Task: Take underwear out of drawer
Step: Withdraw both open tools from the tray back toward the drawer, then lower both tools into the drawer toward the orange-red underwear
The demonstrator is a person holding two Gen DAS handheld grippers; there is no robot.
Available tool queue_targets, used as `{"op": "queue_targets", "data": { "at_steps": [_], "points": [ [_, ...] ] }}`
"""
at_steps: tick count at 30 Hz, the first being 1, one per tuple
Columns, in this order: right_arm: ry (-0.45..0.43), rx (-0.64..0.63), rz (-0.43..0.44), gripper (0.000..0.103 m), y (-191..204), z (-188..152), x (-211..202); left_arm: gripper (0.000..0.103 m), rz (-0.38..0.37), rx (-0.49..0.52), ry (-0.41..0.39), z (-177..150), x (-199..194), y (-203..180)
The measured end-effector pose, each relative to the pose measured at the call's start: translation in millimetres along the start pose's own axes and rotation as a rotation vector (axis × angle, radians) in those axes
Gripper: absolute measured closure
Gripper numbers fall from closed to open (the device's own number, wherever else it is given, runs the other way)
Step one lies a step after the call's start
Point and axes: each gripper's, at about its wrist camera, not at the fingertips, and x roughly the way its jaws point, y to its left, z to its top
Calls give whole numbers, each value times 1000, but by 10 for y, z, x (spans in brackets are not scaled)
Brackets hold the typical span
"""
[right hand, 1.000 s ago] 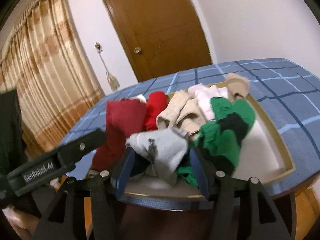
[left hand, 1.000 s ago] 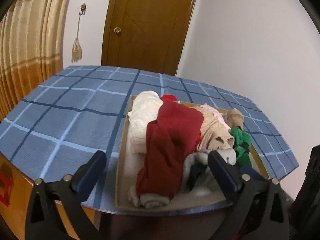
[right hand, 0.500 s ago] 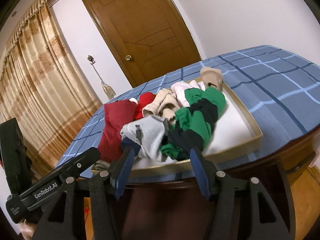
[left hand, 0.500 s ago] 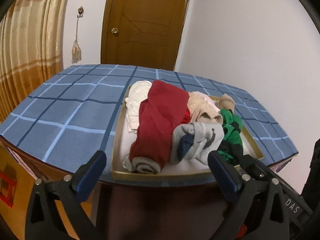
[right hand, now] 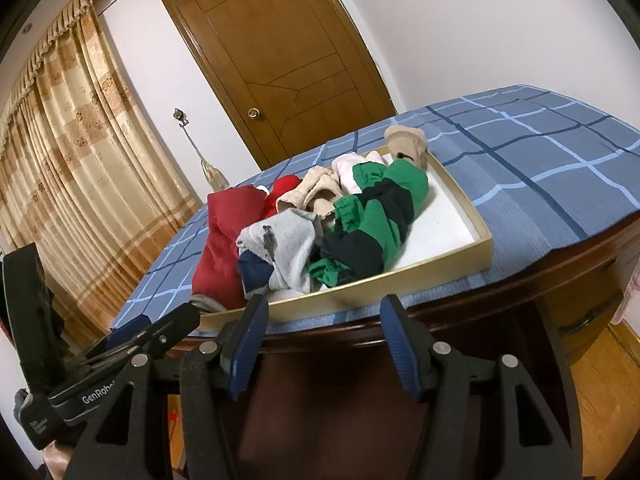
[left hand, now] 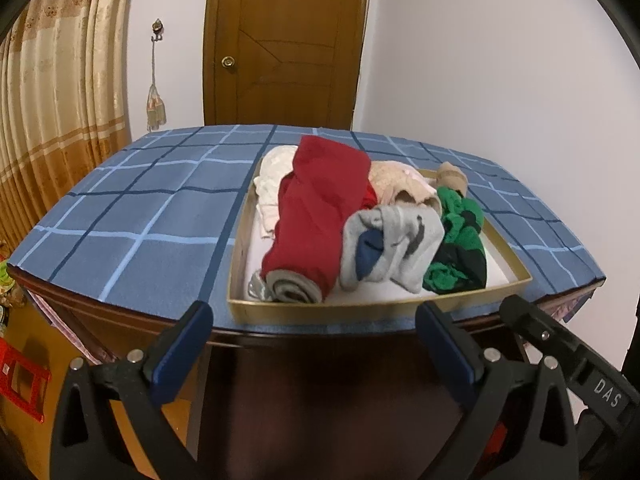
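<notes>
A shallow gold-rimmed drawer (left hand: 360, 308) (right hand: 400, 270) lies on the blue checked tablecloth (left hand: 140, 216), near the table's front edge. In it is a heap of clothes: a red garment (left hand: 316, 204) (right hand: 228, 236), grey underwear with navy trim (left hand: 396, 240) (right hand: 288, 240), a green and black piece (left hand: 460, 248) (right hand: 380, 216), beige pieces (left hand: 396, 180) and a white one (left hand: 272, 176). My left gripper (left hand: 312, 320) is open, held back from the table edge with nothing between its fingers. My right gripper (right hand: 325, 308) is also open and holds nothing, in front of the drawer's near rim.
The table's dark wooden front (right hand: 360, 380) fills the space below both grippers. A wooden door (left hand: 284, 40) and white wall stand behind, with a gold curtain (left hand: 52, 120) at left. A red object (left hand: 20, 384) sits on the floor at lower left. Bare cloth lies left of the drawer.
Both grippers have drawn back from the drawer, so the clothes look smaller and the table's front edge has come into view. The clothes lie as before.
</notes>
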Motion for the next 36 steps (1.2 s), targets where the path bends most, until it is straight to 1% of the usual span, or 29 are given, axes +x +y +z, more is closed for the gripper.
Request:
{"op": "queue_targets", "data": {
  "at_steps": [5,10,16,25,36],
  "points": [
    [-4,-4,-6,42,-14,-72,-44,0,10,16,4,-70,-2,-31],
    [-1,-6,-5,42,-11,-124,-61,0,8,11,-1,-139,-23,-14],
    [-15,-51,3,42,65,-200,-127,0,1,20,-33,-225,-89,-41],
    [2,-71,-8,42,54,-345,-183,0,7,61,1,-414,-57,-149],
    [19,-53,-27,42,-95,-496,-297,0,3,84,11,-611,-93,-255]
  ]
}}
